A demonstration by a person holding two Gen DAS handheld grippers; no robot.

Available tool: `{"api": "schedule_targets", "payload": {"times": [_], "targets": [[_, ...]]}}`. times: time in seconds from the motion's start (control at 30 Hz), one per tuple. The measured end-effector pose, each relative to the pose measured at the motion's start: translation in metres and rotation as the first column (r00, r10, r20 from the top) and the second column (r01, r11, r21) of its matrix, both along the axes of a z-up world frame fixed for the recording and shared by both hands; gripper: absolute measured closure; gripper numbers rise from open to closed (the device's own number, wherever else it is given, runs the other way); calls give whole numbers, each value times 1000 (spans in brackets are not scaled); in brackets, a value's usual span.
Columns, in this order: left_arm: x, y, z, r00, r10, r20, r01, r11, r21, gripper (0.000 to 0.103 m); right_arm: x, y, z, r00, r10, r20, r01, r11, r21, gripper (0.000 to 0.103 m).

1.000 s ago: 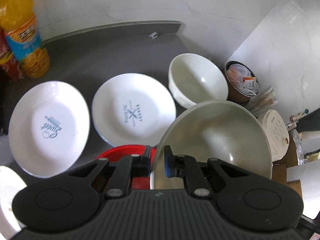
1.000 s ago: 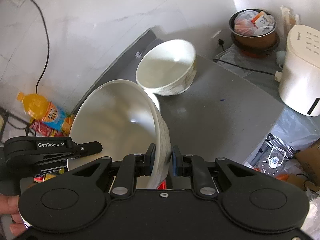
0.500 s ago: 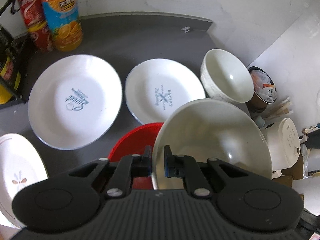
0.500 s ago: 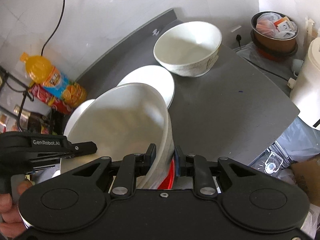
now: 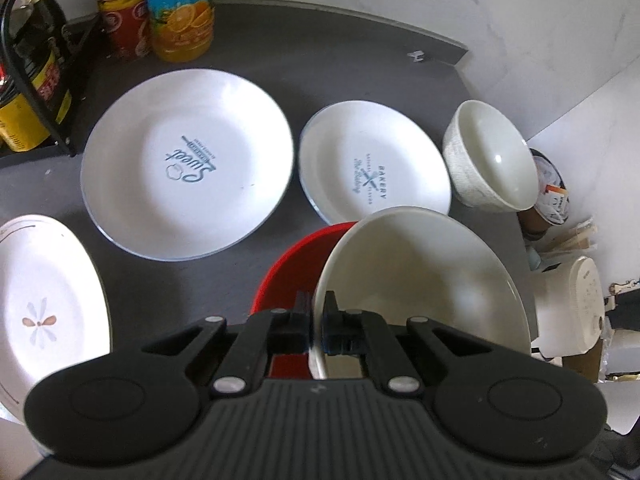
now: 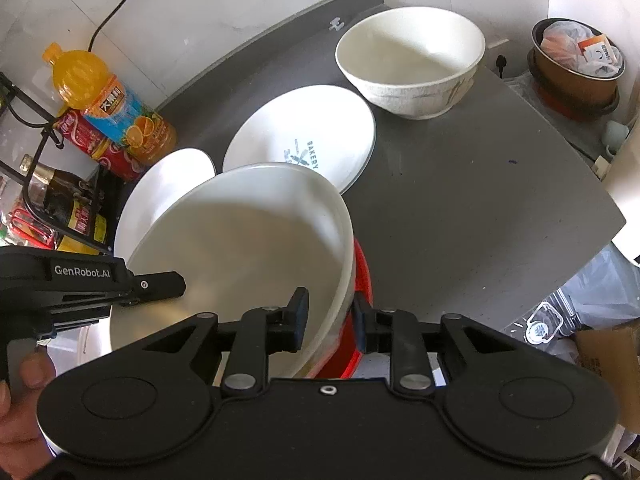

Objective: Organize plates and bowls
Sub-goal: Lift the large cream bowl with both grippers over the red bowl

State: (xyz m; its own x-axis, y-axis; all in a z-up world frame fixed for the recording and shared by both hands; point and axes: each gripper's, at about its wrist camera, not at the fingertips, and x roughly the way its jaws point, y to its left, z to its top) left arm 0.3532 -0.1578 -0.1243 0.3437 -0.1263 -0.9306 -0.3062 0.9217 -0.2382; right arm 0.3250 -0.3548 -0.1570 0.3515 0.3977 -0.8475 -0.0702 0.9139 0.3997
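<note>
A large white bowl hangs tilted over a red bowl on the grey table. My left gripper is shut on its near rim. In the right wrist view the same bowl has its rim between the jaws of my right gripper, which are opening, with the pads standing just off the wall. The red bowl shows under it. Behind lie a "Sweet" plate, a "Bakery" plate and a smaller white bowl. A flower-print plate lies at the left.
An orange juice bottle, red cans and a wire rack of bottles line the back left. A brown pot of packets and a white appliance stand beyond the table's right edge. A hand grips the left tool.
Both grippers carried the large bowl leftward and slightly down, over the red bowl. The right gripper's jaws have widened off the rim; the left jaws stay clamped.
</note>
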Motion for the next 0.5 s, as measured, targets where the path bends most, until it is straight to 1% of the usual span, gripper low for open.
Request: {"api": "schedule_targets", "payload": {"times": [0.23, 0.47, 0.5], "targets": [[0, 3, -12, 999, 25, -25, -24, 1000, 13, 99, 4, 5, -8, 999, 31, -19, -31, 999, -9, 77], [2, 3, -18, 999, 12, -40, -9, 998, 58, 98, 7, 11, -10, 999, 49, -14, -50, 998, -35, 78], [2, 3, -18, 999, 10, -44, -8, 999, 53, 97, 7, 10, -10, 999, 47, -16, -47, 998, -33, 77]]}}
